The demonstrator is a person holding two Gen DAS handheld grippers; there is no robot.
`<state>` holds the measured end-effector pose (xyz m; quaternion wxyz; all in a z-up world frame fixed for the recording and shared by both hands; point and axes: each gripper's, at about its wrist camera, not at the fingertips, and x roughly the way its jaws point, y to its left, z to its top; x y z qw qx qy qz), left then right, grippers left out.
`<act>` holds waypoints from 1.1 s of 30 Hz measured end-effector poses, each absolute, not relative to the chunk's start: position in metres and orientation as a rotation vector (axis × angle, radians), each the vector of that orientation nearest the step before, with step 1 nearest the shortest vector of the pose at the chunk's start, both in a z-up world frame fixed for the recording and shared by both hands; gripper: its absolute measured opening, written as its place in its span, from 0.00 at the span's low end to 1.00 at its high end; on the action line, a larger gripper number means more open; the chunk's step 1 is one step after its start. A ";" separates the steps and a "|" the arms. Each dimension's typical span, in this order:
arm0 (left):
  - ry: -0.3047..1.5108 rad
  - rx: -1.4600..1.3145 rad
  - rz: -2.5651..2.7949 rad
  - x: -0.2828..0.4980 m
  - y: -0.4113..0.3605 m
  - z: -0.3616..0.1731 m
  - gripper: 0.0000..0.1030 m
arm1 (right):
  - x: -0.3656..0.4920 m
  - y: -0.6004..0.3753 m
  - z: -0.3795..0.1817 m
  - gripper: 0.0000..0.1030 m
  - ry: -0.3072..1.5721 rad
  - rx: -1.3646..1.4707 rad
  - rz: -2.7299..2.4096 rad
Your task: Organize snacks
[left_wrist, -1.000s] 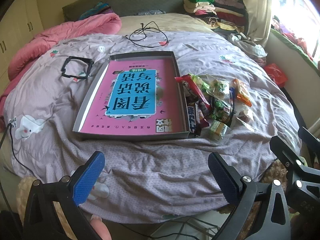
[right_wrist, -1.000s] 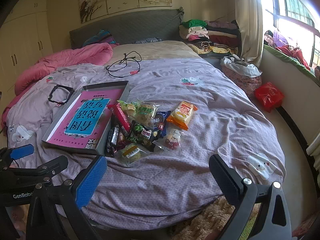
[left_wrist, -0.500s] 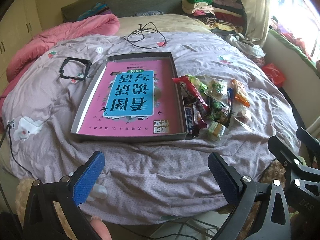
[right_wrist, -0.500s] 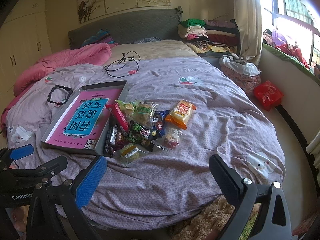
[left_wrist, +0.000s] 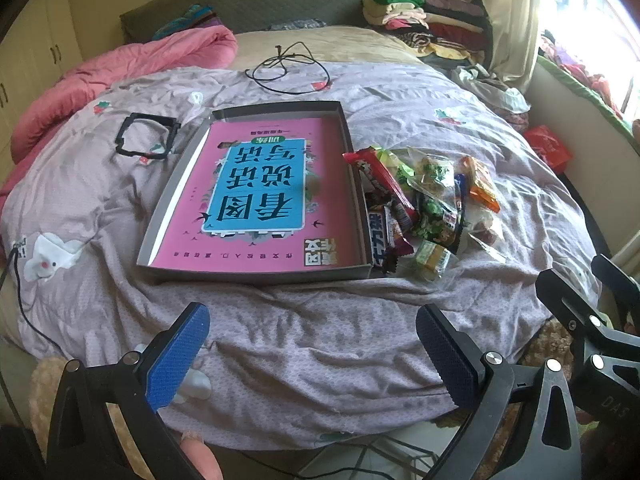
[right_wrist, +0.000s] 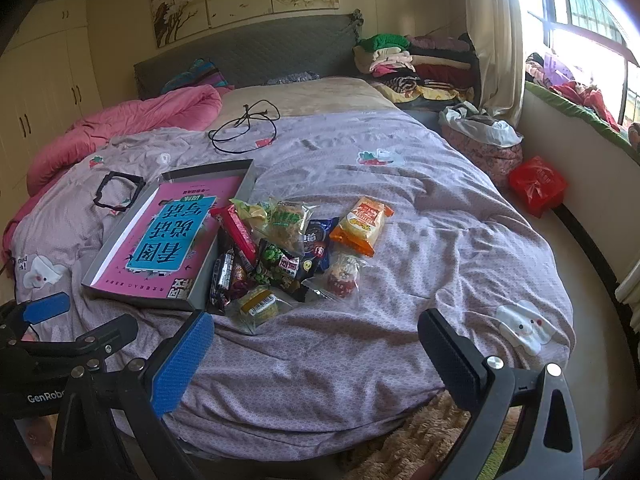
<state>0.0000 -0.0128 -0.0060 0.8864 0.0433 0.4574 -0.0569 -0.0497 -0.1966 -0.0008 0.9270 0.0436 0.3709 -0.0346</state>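
The bed (right_wrist: 420, 208) is wearing a matt lilac cloth cover, soft and wrinkled. The snack wrappers (right_wrist: 296, 248) are looking like glossy plastic film, some clear, and are catching light. The shallow tray (left_wrist: 164, 208) is showing dull grey cardboard walls, and the book (left_wrist: 256, 192) inside is showing a smooth pink paper cover. The tongs' pads (left_wrist: 176, 360) are looking rough, ribbed blue plastic.

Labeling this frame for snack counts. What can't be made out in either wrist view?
- Snack pile: packets overlap, so neither view gives an exact count.
- Red bar: print too small to read in both views.
- Grey tray: its floor is hidden under the pink book.
- Left gripper and right gripper: both open, bodies cut off by the bottom edge.
- Floor beyond the bed's near edge: hidden by both grippers.
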 end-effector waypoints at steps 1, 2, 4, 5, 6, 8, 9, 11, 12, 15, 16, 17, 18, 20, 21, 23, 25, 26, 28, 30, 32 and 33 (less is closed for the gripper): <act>0.953 0.089 -0.119 0.001 -0.013 -0.007 1.00 | -0.048 -0.197 -0.001 1.00 0.763 0.091 -0.070; 0.954 0.088 -0.119 0.001 -0.013 -0.008 1.00 | -0.047 -0.196 -0.002 1.00 0.765 0.093 -0.070; 0.957 0.087 -0.124 0.002 -0.014 -0.008 1.00 | -0.044 -0.194 -0.006 1.00 0.770 0.101 -0.070; 0.958 0.087 -0.125 0.003 -0.014 -0.009 1.00 | -0.044 -0.194 -0.007 1.00 0.772 0.104 -0.070; 0.959 0.086 -0.127 0.004 -0.014 -0.010 1.00 | -0.043 -0.194 -0.007 1.00 0.775 0.108 -0.070; 0.961 0.085 -0.132 0.005 -0.014 -0.011 1.00 | -0.042 -0.195 -0.008 1.00 0.782 0.120 -0.069; 0.962 0.085 -0.136 0.006 -0.015 -0.011 1.00 | -0.041 -0.196 -0.009 1.00 0.787 0.126 -0.069; 0.967 0.082 -0.144 0.009 -0.016 -0.012 1.00 | -0.038 -0.199 -0.011 1.00 0.796 0.141 -0.069; 0.969 0.080 -0.150 0.011 -0.016 -0.013 1.00 | -0.037 -0.201 -0.011 1.00 0.798 0.149 -0.069; 0.971 0.071 -0.162 0.018 -0.017 -0.013 1.00 | -0.031 -0.206 -0.014 1.00 0.806 0.169 -0.072; 0.971 0.062 -0.164 0.022 -0.016 -0.013 1.00 | -0.028 -0.208 -0.015 1.00 0.809 0.175 -0.071; 0.971 0.053 -0.168 0.025 -0.016 -0.012 1.00 | -0.026 -0.209 -0.016 1.00 0.810 0.178 -0.070; 0.969 0.045 -0.170 0.029 -0.016 -0.012 1.00 | -0.024 -0.211 -0.017 1.00 0.811 0.181 -0.070; 0.966 0.030 -0.173 0.038 -0.017 -0.010 1.00 | -0.017 -0.213 -0.019 1.00 0.817 0.183 -0.070; 0.967 0.023 -0.174 0.042 -0.017 -0.010 1.00 | -0.014 -0.214 -0.020 1.00 0.819 0.183 -0.071; 0.967 0.004 -0.186 0.051 -0.020 -0.008 0.99 | -0.008 -0.217 -0.023 1.00 0.823 0.181 -0.075; 0.969 -0.001 -0.198 0.061 -0.028 -0.006 0.99 | -0.001 -0.220 -0.025 1.00 0.832 0.186 -0.077; 0.969 -0.005 -0.207 0.066 -0.033 -0.005 0.99 | 0.002 -0.223 -0.026 1.00 0.834 0.190 -0.080; 0.970 -0.008 -0.226 0.076 -0.041 -0.003 0.96 | 0.009 -0.228 -0.029 1.00 0.841 0.200 -0.087; 0.964 -0.010 -0.250 0.088 -0.052 0.000 0.95 | 0.015 -0.235 -0.034 1.00 0.855 0.221 -0.093; 0.966 0.004 -0.277 0.101 -0.064 0.002 0.93 | 0.021 -0.241 -0.040 1.00 0.869 0.242 -0.098; 0.965 0.010 -0.288 0.107 -0.070 0.002 0.91 | 0.024 -0.245 -0.042 1.00 0.875 0.253 -0.101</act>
